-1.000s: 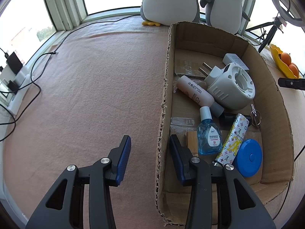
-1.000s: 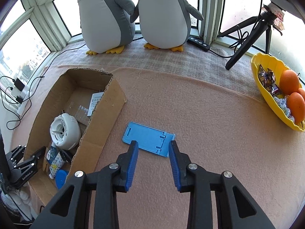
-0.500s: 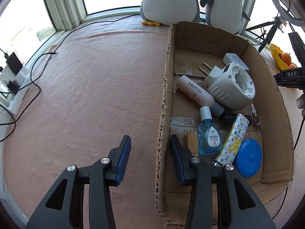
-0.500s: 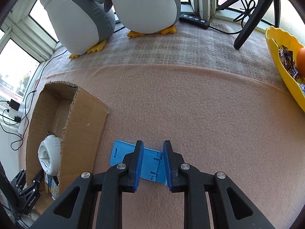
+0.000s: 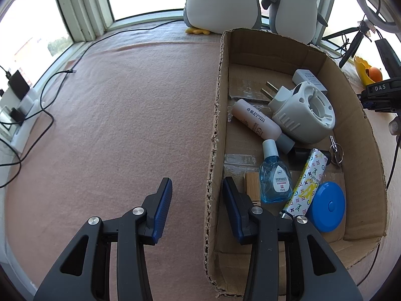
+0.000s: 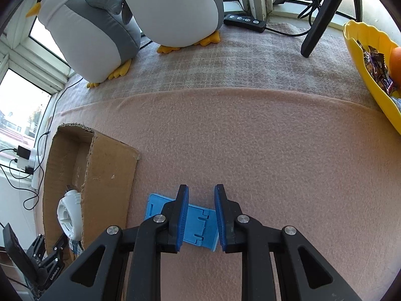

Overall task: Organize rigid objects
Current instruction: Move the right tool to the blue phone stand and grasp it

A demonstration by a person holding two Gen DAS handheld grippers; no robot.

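Note:
A flat blue plastic phone stand (image 6: 198,225) lies on the pink blanket just right of the cardboard box (image 6: 107,175). My right gripper (image 6: 200,215) is low over the stand, its jaws partly closed and straddling its middle, not gripping it. My left gripper (image 5: 196,200) is open and straddles the box's left wall (image 5: 215,130). The box holds a white plug-in device (image 5: 303,113), a pink bottle (image 5: 258,123), a blue dropper bottle (image 5: 274,178), a patterned tube (image 5: 307,183), a blue round lid (image 5: 327,205) and a small wooden block (image 5: 252,185).
Two plush penguins (image 6: 173,7) stand at the back by the window. A yellow bowl (image 6: 371,75) with oranges and sweets is at the right. A black tripod (image 6: 323,10) and a power strip (image 6: 244,21) lie behind. Cables (image 5: 42,95) and chargers run along the left edge.
My right gripper has moved forward and down onto the blue stand and narrowed its jaws around it. My left gripper has not moved.

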